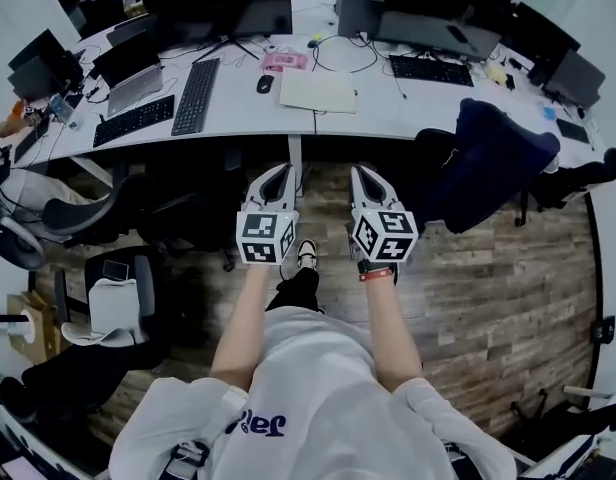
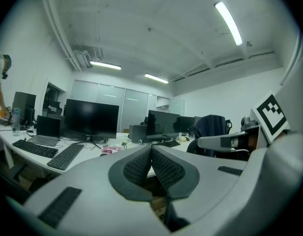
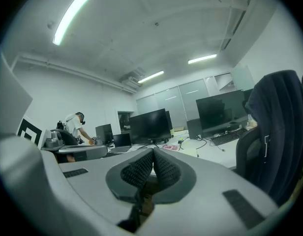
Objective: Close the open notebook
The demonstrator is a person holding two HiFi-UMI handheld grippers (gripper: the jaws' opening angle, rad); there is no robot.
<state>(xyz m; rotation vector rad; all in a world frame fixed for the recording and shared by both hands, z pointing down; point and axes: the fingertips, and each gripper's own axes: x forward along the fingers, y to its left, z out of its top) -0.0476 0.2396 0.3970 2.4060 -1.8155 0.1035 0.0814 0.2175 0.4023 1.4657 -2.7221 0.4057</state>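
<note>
Far left of the head view: a black flat keyboard [image 1: 134,120] and a second, longer black keyboard [image 1: 196,95] lie on the long white desk [image 1: 408,108]. A small black mouse [image 1: 265,83] sits just right of them.

The left gripper [image 1: 287,168] is held over the wooden plank floor [image 1: 508,298], short of the desk edge and roughly level. Its jaws are clenched together, ribbed pads [image 2: 141,166] meeting with nothing between them.

The pale cream rectangular notebook [image 1: 318,90] lies flat on the desk, beyond and between the two grippers, well apart from both. Whether it lies open cannot be told.

The right gripper [image 1: 355,169] is held beside the left, also clenched and empty, pads [image 3: 164,168] touching.

Further right, a dark blue jacket [image 1: 498,153] drapes over a chair near the desk.
</note>
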